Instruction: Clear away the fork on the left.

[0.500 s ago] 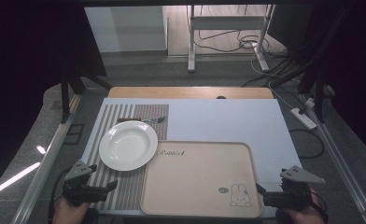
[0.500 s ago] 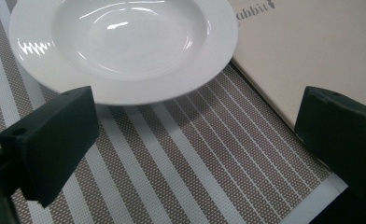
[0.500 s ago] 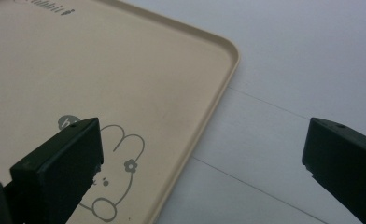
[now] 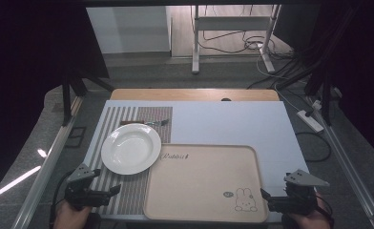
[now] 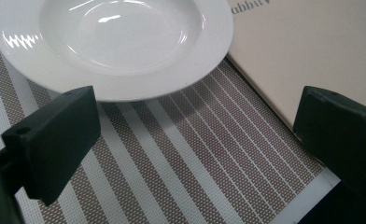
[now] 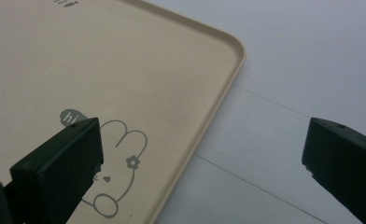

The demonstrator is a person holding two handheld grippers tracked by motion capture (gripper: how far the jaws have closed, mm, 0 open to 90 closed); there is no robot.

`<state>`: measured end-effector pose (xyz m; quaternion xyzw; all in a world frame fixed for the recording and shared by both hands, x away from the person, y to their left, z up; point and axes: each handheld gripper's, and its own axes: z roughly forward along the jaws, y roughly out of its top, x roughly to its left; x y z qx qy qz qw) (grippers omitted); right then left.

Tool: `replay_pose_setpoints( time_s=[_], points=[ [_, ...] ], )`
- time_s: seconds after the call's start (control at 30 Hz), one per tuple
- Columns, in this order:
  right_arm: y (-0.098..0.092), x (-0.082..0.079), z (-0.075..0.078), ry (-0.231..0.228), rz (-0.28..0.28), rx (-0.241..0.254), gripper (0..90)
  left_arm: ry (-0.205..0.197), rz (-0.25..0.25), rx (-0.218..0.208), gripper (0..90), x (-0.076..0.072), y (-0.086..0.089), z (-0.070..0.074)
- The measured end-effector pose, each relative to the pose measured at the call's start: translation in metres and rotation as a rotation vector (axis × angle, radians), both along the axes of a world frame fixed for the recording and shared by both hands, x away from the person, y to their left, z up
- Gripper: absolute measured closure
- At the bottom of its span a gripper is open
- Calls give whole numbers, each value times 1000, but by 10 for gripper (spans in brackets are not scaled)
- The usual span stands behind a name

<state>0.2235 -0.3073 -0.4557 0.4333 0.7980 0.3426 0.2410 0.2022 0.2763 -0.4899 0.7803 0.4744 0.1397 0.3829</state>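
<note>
A white deep plate [image 4: 130, 148] [image 5: 111, 42] rests on a brown-and-white striped placemat [image 4: 128, 191] [image 5: 181, 154]. Beside it lies a beige tray [image 4: 204, 183] [image 6: 78, 70] with a rabbit drawing [image 4: 245, 200] [image 6: 120, 154]. A fork or knife [image 4: 147, 123] lies on the mat behind the plate. My left gripper [image 4: 109, 192] [image 5: 195, 135] is open over the mat's near end, just short of the plate's rim. My right gripper [image 4: 266, 199] [image 6: 202, 163] is open at the tray's near right corner, jaws either side of the tray's edge, nothing held.
The white tabletop [image 4: 233, 124] stretches behind and right of the tray, with a wooden strip [image 4: 194, 94] at its far edge. Metal frame rails [image 4: 46, 167] run along both sides. Cables and a power strip [image 4: 310, 120] lie on the floor beyond.
</note>
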Motion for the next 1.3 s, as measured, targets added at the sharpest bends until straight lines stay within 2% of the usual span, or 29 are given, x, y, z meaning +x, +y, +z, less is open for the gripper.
replay_pose_setpoints(
  time_s=[0.23, 0.5, 0.6, 0.7, 0.9, 1.0, 1.13, 1.27, 1.3],
  points=[
    [2, 0, 0, 1, 10, -9, 0, -8, -9, -19, 10, -2, 2, 1],
    [2, 1, -1, 6, 13, -16, 0, 14, -18, -3, 0, 1, -1, 1],
    [3, 1, -1, 7, 16, -20, 0, 0, -36, -20, 0, 3, -4, 2],
    [3, 2, -1, 7, 17, -21, 0, -12, -48, 8, 0, 5, -8, 3],
    [3, 2, -1, 10, 19, -21, 0, -5, -75, 14, 0, 14, -13, 1],
    [4, 2, -1, 10, 19, -22, 0, -3, -78, 7, 0, 17, -13, 0],
    [4, 2, -1, 11, 22, -23, 0, 20, -73, -17, 0, 24, -16, 0],
    [4, 2, -1, 13, 22, -23, 0, 27, -70, -20, 0, 30, -16, -1],
    [4, 2, -1, 13, 22, -23, 0, 42, -72, -37, 0, 35, -16, -2]
  ],
)
